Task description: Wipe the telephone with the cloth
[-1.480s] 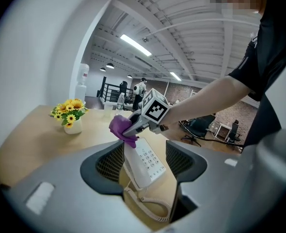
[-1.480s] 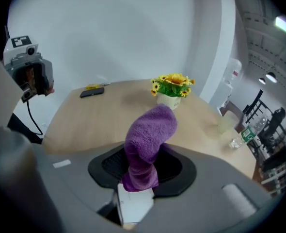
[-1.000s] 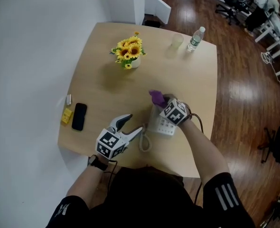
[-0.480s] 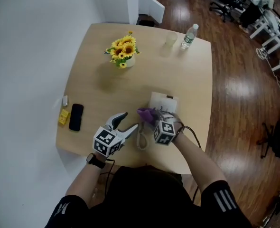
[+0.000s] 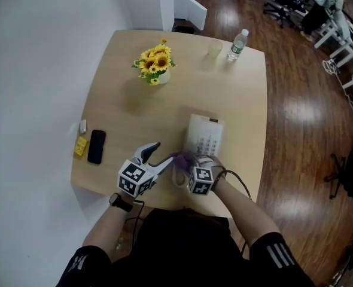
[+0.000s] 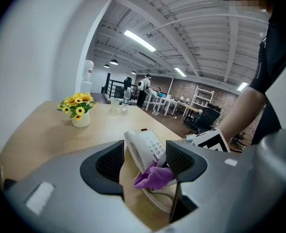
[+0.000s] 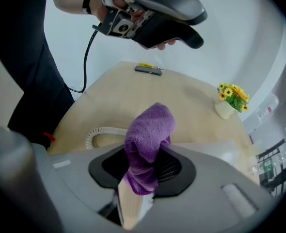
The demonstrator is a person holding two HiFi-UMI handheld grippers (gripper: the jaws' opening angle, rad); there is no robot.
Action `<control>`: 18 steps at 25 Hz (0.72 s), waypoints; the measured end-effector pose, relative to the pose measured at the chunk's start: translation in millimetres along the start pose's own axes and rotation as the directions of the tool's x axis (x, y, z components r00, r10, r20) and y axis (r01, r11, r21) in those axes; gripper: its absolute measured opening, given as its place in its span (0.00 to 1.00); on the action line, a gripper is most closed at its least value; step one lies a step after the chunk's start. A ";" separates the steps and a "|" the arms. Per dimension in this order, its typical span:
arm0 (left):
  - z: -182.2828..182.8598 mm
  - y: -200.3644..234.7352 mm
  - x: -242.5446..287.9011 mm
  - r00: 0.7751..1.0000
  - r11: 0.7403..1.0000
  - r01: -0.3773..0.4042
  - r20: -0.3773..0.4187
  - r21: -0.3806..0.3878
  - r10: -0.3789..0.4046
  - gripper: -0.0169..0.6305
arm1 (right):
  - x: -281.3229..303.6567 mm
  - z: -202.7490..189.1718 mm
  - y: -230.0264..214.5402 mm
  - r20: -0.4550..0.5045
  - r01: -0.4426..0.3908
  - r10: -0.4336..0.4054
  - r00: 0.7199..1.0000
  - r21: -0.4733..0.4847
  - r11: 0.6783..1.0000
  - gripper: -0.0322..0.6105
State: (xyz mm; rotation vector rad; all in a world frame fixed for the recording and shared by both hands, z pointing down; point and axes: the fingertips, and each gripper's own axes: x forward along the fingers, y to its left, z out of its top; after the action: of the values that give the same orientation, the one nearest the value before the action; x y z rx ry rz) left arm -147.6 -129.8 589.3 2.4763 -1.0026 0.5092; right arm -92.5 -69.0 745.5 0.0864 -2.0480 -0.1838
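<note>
The white telephone lies flat on the wooden table, its coiled cord looping at the near end. My right gripper is shut on the purple cloth, which rests at the telephone's near left corner. In the right gripper view the cloth bulges up from between the jaws, with the cord behind it. My left gripper hovers just left of the cloth, open, with nothing between its fingers. The left gripper view shows the telephone and cloth just beyond its jaws.
A pot of sunflowers stands at the far left of the table. A water bottle and a clear cup sit at the far right edge. A black mobile phone and a yellow item lie near the left edge.
My right gripper has drawn the cloth from the telephone's far end along it to its near left corner. The left gripper has stayed where it was, still open.
</note>
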 end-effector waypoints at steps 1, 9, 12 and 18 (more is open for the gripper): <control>-2.0 -0.4 0.0 1.000 1.000 -0.001 -0.005 -0.001 0.001 0.43 | 2.5 -2.0 5.5 -0.010 -0.008 0.008 1.000 -0.005 1.000 0.26; 3.4 -3.9 12.4 1.000 1.000 -0.011 -0.026 0.018 0.011 0.43 | -24.9 1.3 11.8 0.069 0.003 -0.009 0.998 0.091 0.996 0.27; 13.7 -5.8 23.4 0.999 0.999 -0.021 -0.023 0.034 0.022 0.43 | -55.0 7.3 3.6 0.135 0.053 -0.076 0.988 0.167 0.984 0.27; 26.2 -11.5 51.4 0.998 0.999 -0.040 -0.046 0.022 0.041 0.43 | -123.9 0.7 -6.3 0.225 0.128 -0.214 0.951 0.342 0.931 0.27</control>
State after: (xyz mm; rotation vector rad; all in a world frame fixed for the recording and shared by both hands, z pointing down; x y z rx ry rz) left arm -100.2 -164.6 588.9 2.4557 -1.0357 0.5898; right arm -35.6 -57.8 635.8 0.4712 -2.3174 0.0387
